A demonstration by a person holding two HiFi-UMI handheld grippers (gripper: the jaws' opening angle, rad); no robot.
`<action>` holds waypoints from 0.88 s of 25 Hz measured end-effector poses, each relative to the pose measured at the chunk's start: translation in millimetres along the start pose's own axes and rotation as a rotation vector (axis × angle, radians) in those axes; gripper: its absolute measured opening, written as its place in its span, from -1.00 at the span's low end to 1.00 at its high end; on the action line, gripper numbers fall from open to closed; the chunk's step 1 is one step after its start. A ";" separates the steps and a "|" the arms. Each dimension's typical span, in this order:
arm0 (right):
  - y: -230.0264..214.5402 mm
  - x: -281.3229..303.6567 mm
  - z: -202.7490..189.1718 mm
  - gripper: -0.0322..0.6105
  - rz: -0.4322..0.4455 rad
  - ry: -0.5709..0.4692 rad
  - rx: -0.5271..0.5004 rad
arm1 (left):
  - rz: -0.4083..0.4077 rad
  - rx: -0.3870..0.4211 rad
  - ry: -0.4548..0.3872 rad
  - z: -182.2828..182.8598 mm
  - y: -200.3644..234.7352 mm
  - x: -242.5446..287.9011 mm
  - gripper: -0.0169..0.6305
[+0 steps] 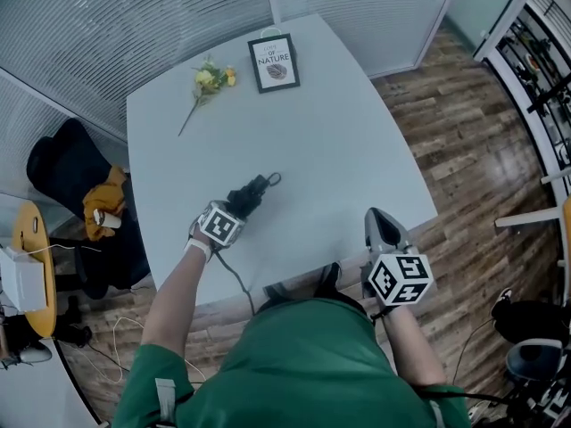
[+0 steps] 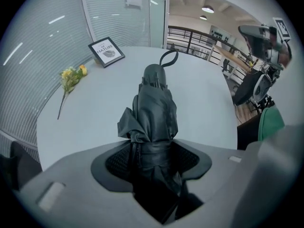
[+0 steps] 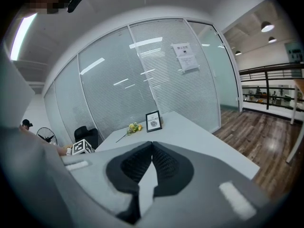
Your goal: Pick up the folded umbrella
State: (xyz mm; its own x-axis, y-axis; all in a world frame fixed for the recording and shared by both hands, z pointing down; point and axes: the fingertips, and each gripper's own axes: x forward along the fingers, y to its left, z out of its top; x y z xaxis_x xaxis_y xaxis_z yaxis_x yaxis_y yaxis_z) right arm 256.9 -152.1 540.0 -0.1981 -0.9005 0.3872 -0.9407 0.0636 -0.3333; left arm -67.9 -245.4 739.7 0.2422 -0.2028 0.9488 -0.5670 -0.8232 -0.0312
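1. The left gripper [image 1: 237,209] is over the counter [image 1: 348,141], close to the near edge and toward the left side.
2. Its jaws are pinching the folded umbrella [image 2: 154,113]. A black pad presses on each side of it.
3. The folded umbrella is black. It sticks out past the jaws and points toward the far edge of the counter.
4. The umbrella's loop [image 2: 168,57] is at its far end.
5. The pictures do not show whether the umbrella's far end touches the counter or not.
6. The right gripper [image 1: 380,217] is at the near right edge of the counter, well apart from the umbrella.
7. Its jaws are pressed together at the tips, and nothing is between them.
8. A small picture frame [image 1: 274,62] stands near the far edge of the counter.
9. A yellow flower [image 1: 207,82] lies just beside the frame, closer to the far left corner.
10. A black chair [image 1: 62,163] stands on the floor past the left edge of the counter, with a yellow cloth [image 1: 105,196] on it.
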 end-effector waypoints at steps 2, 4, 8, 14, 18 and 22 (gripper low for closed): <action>15.7 3.2 0.4 -0.89 0.018 0.001 -0.013 | 0.023 -0.021 -0.075 1.6 2.5 -15.4 -0.15; 32.8 6.5 1.5 -0.89 0.038 -0.001 -0.030 | 0.034 -0.055 -0.152 1.4 3.4 -33.3 -0.15; 66.7 18.4 5.6 -0.89 0.088 0.000 -0.066 | 0.016 -0.170 -0.326 -1.2 5.7 -71.5 -0.15; 114.0 32.1 6.9 -0.89 0.157 0.009 -0.114 | -0.028 -0.346 -0.599 -0.8 5.3 -140.2 -0.15; 144.8 39.7 11.9 -0.89 0.207 0.006 -0.145 | -0.062 -0.452 -0.781 4.2 6.2 -195.4 -0.15; 173.4 49.1 21.2 -0.89 0.254 -0.011 -0.170 | -0.106 -0.539 -0.986 15.4 7.3 -252.6 -0.15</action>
State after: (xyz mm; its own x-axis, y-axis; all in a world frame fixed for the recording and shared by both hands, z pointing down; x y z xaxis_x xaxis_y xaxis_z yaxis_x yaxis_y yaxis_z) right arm 89.9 -194.4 483.1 -0.4309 -0.8510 0.3002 -0.8942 0.3579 -0.2689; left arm -121.1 -208.3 494.9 0.6901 -0.6720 0.2688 -0.7144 -0.5733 0.4012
